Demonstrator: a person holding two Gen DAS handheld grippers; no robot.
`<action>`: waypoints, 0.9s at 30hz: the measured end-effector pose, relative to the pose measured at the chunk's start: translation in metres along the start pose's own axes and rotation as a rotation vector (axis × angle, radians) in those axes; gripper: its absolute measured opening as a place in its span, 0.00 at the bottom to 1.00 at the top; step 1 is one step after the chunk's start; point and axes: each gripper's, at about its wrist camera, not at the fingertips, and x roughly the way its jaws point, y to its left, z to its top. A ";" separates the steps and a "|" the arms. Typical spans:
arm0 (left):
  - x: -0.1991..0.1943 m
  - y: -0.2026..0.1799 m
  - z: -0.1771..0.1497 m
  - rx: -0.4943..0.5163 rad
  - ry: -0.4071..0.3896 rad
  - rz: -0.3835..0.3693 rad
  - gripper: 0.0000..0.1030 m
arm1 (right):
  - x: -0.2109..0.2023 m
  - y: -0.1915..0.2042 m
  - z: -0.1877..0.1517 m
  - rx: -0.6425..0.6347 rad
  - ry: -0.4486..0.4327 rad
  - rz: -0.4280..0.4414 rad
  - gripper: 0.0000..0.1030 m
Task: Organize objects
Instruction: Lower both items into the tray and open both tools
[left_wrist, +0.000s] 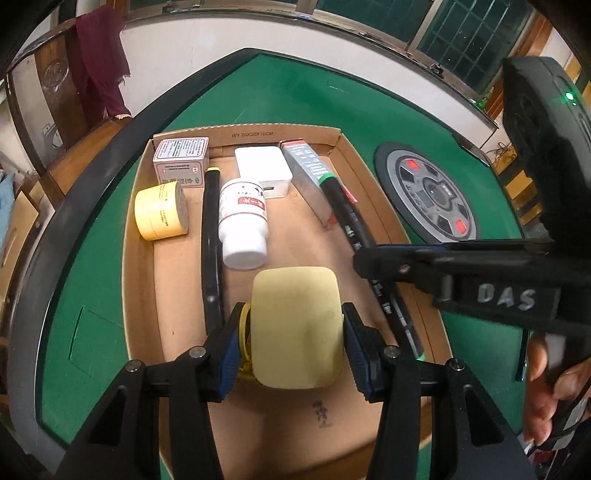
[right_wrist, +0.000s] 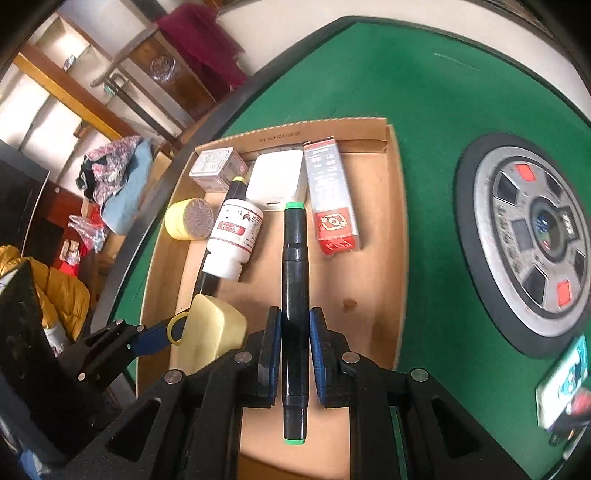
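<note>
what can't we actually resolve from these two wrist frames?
- Left wrist view: yellow-tipped marker, near end hidden behind left gripper finger; print on the small box too small to read.
- Right wrist view: object at the lower right edge blurred and cut off, unidentifiable.
- Both views: whether the pale yellow block or green-tipped marker in the right gripper touches the cardboard tray floor.

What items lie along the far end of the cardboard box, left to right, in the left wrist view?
Small printed box → white charger block → long silver-and-red carton.
</note>
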 end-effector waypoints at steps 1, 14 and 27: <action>0.002 0.000 0.001 0.004 0.002 0.004 0.48 | 0.004 0.001 0.002 0.001 0.007 0.001 0.16; 0.023 0.009 0.006 -0.019 0.006 0.024 0.48 | 0.033 0.001 0.018 0.017 0.043 -0.022 0.17; 0.006 0.007 -0.001 -0.061 -0.046 -0.010 0.52 | -0.018 -0.006 -0.016 0.045 -0.063 0.041 0.22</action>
